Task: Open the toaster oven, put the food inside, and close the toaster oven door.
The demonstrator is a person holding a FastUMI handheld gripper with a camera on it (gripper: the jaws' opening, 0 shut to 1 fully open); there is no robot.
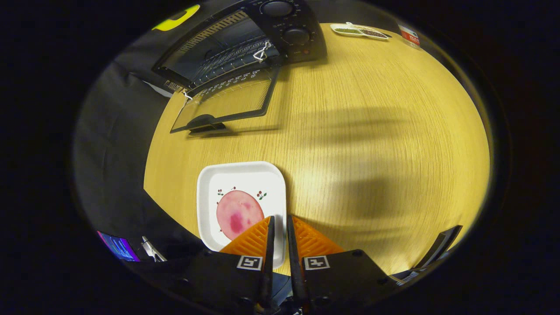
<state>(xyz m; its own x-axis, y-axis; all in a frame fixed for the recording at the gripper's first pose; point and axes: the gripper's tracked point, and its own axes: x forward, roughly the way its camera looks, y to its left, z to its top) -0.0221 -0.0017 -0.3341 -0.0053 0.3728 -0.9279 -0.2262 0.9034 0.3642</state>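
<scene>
Gripper (pixel 279 221) clenched on square white plate (pixel 210 183) rim; round pink slice (pixel 238 214) on it; glass oven door (pixel 227 100) open.

Wooden table (pixel 372 131), light grain. At its far edge, well apart from everything else: a small white two-part dish (pixel 358 30) holding green and dark contents, with a red-labelled packet (pixel 410 35) just beside it.
</scene>
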